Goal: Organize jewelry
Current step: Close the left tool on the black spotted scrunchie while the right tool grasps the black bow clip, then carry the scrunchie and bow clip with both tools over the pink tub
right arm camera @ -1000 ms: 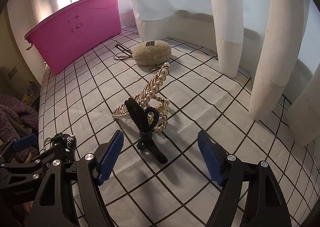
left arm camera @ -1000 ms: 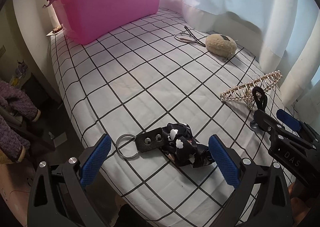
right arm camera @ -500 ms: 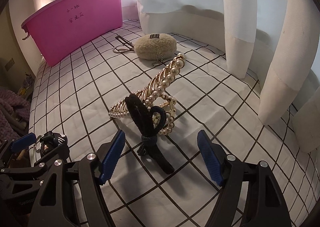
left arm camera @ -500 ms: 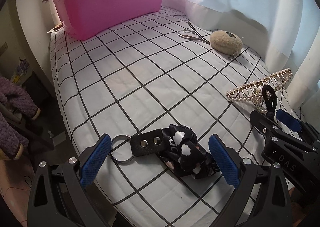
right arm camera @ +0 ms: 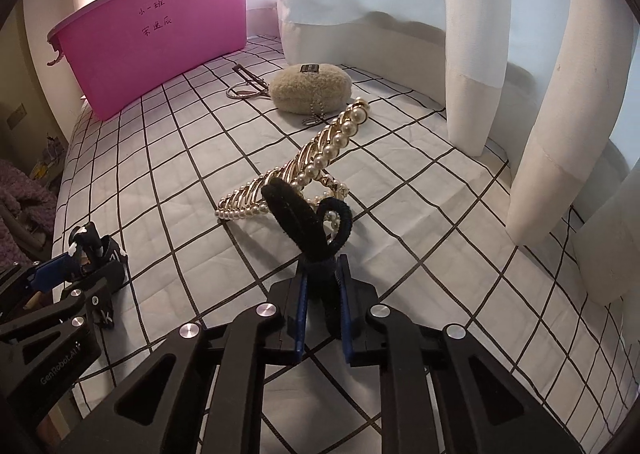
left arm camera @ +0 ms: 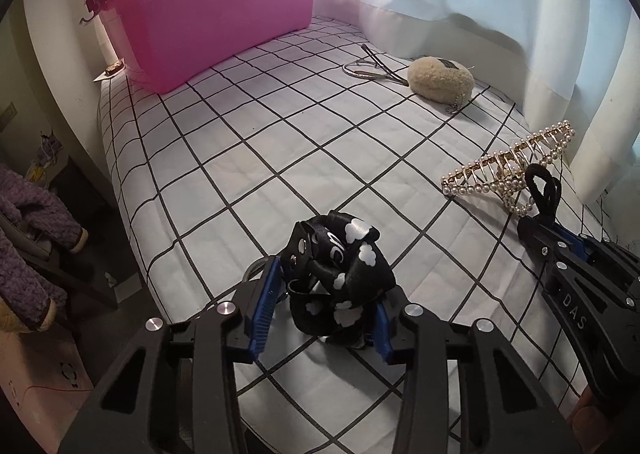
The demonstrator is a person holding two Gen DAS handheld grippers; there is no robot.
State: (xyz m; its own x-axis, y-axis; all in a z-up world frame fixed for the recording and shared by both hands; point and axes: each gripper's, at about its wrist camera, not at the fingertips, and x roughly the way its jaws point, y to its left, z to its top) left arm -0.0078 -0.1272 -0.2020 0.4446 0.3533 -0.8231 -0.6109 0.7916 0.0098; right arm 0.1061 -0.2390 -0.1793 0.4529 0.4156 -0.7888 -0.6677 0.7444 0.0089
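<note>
My left gripper [left arm camera: 322, 308] is shut on a black strap keychain with white clouds [left arm camera: 340, 274]; its metal ring [left arm camera: 254, 272] peeks out behind the left finger. My right gripper [right arm camera: 322, 302] is shut on a black velvet hair tie [right arm camera: 308, 221] whose loops stand up in front of a gold and pearl hair claw [right arm camera: 308, 169]. The claw [left arm camera: 512, 169] and hair tie [left arm camera: 542, 189] also show in the left wrist view, at the right. The left gripper with the keychain [right arm camera: 96, 250] shows at the left of the right wrist view.
A pink plastic tub [left arm camera: 208, 9] stands at the far end of the checked bed sheet [left arm camera: 280, 141]. A beige fluffy pouch [left arm camera: 440, 83] and a metal ring clip [left arm camera: 372, 69] lie near white curtains [right arm camera: 540, 73]. The bed's left edge drops to a purple garment [left arm camera: 28, 238].
Both grippers have closed: the left on the cloud-print keychain, bunching it up, and the right on the black hair tie. Both were open around these items before.
</note>
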